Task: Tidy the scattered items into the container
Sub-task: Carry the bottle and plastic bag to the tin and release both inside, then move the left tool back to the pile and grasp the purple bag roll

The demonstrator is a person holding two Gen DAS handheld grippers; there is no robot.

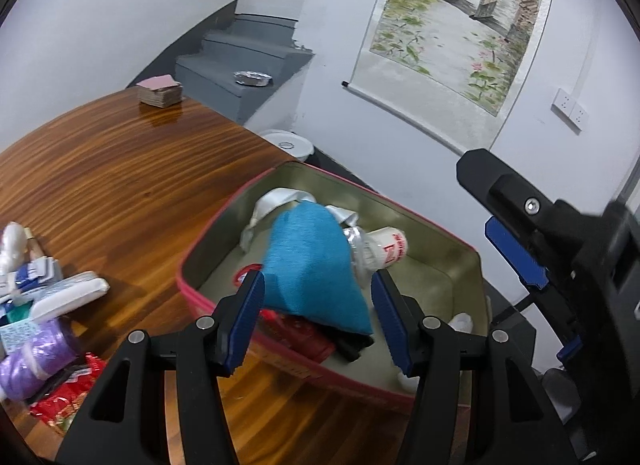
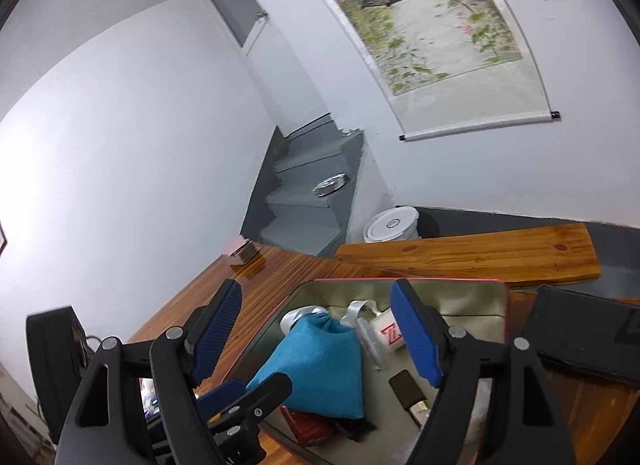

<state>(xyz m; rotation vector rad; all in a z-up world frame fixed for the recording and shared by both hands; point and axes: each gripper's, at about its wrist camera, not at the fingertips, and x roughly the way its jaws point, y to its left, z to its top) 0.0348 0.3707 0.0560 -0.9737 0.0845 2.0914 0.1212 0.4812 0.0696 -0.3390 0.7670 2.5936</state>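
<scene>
A red tin (image 1: pixel 328 173) with a dull gold inside stands at the table's edge. In it lie a blue cloth pouch (image 1: pixel 316 265), a white ribbon (image 1: pixel 276 201), a white bottle with red print (image 1: pixel 390 245) and a red packet (image 1: pixel 298 331). My left gripper (image 1: pixel 318 317) is open over the tin's near wall, its blue pads either side of the pouch's lower end without pressing it. My right gripper (image 2: pixel 316 329) hovers open above the tin (image 2: pixel 400 280) and the pouch (image 2: pixel 320 369), with nothing between its pads. One finger (image 1: pixel 500 185) of it shows at the right of the left wrist view.
Loose items lie on the wooden table left of the tin: a purple thread spool (image 1: pixel 36 353), a white packet (image 1: pixel 68 297), a red wrapper (image 1: pixel 68 397). A card stack (image 1: pixel 160 93) sits far back. A black flat object (image 2: pixel 584 337) and a wooden plank (image 2: pixel 460 257) lie beyond the tin.
</scene>
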